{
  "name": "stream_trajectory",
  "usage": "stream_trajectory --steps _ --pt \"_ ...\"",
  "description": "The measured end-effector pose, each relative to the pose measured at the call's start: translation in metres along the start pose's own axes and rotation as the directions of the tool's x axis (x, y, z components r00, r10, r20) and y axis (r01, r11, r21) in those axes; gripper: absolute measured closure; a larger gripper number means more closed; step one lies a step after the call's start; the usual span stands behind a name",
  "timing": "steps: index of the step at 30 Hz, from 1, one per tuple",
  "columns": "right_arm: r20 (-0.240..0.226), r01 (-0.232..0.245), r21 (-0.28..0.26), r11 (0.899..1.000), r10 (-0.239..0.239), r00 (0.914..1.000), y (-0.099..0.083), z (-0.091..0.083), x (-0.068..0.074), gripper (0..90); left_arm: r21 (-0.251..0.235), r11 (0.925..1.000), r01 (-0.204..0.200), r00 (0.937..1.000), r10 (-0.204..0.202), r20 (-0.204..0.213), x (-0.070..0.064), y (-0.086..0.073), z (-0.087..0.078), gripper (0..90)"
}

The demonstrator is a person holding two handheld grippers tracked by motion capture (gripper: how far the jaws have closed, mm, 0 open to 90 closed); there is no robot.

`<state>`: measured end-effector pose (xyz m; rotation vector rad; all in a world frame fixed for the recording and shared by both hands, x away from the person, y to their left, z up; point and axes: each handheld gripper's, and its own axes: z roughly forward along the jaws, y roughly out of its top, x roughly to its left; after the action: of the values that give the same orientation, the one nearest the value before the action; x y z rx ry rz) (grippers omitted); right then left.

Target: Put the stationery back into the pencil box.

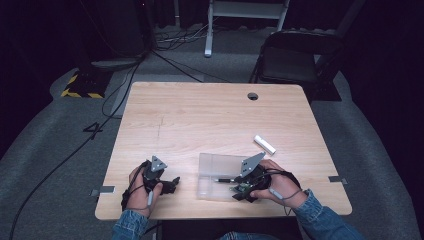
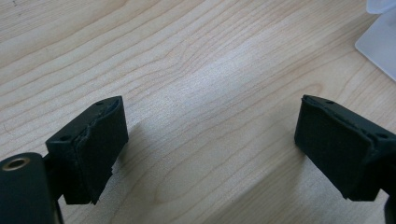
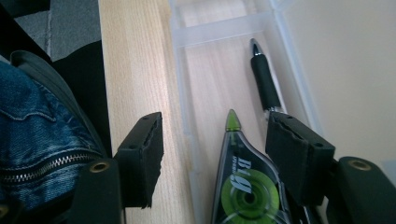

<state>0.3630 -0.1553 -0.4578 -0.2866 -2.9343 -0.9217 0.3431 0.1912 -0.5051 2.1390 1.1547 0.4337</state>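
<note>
A clear plastic box [image 1: 212,167] lies near the table's front edge. In the right gripper view, a green correction tape dispenser [image 3: 243,186] and a black pen [image 3: 266,81] lie inside the clear box [image 3: 224,25]. My right gripper [image 3: 215,140] is open, its jaws on either side of the dispenser, with the right pad against or just over its edge. In the high view, the right gripper [image 1: 239,190] sits at the box's front right corner. My left gripper [image 1: 171,184] rests left of the box. It [image 2: 210,135] is open over bare wood, with nothing between its jaws.
A white cylinder [image 1: 264,144] lies on the table [image 1: 210,115] behind and right of the box. A round hole [image 1: 252,96] sits near the far edge. A corner of the clear box [image 2: 380,39] shows top right in the left gripper view. A dark chair [image 1: 292,60] stands beyond the table.
</note>
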Motion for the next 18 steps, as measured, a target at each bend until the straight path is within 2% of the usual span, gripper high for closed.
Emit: stream_trajectory --steps 9,18 --pt "-0.006 0.008 0.013 1.0 -0.008 1.0 0.001 0.011 -0.001 36.7 0.0 1.0 0.0 1.0 0.0 0.0 0.0 0.0 0.0 9.9" --pt "-0.042 0.01 0.043 0.999 -0.008 0.9991 0.001 0.015 0.004 36.8 0.001 1.0 0.0 1.0 0.0 0.0 0.0 0.0 0.0 10.0"
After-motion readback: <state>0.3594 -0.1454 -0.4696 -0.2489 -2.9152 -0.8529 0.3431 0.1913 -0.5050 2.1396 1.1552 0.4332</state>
